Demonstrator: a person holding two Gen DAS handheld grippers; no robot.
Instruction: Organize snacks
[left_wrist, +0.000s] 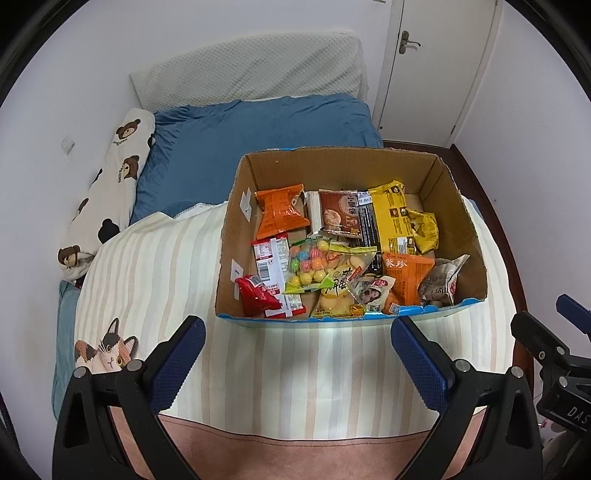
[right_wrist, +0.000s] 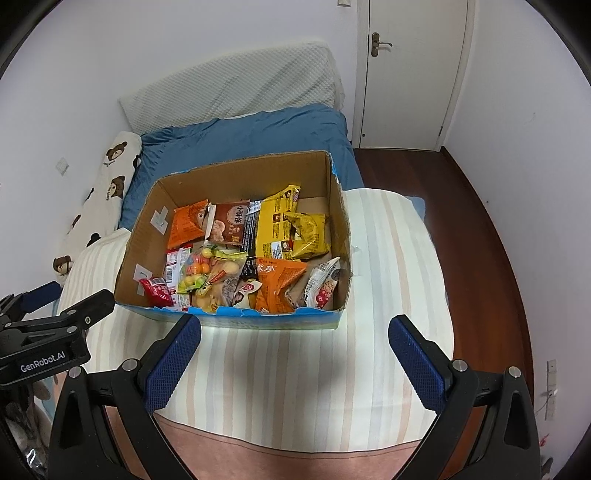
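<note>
An open cardboard box (left_wrist: 458, 206) (right_wrist: 340, 206) sits on a striped blanket on the bed. It holds several snack packs: an orange pack (left_wrist: 280, 214), a brown pack (left_wrist: 340, 216), a yellow pack (left_wrist: 391, 218) (right_wrist: 277, 225), a bag of coloured candy balls (left_wrist: 310, 267) (right_wrist: 195, 269), a red pack (left_wrist: 255, 299) (right_wrist: 159, 291). My left gripper (left_wrist: 299, 328) is open and empty just in front of the box. My right gripper (right_wrist: 295, 328) is open and empty in front of the box too, right of the left one.
The striped blanket (left_wrist: 295, 369) (right_wrist: 388, 295) covers the near bed. A blue pillow (left_wrist: 258, 133) and a white cushion (left_wrist: 251, 70) lie behind the box. A bear-print pillow (left_wrist: 110, 184) lies at the left wall. A door (right_wrist: 410, 74) and wood floor (right_wrist: 480, 221) are at right.
</note>
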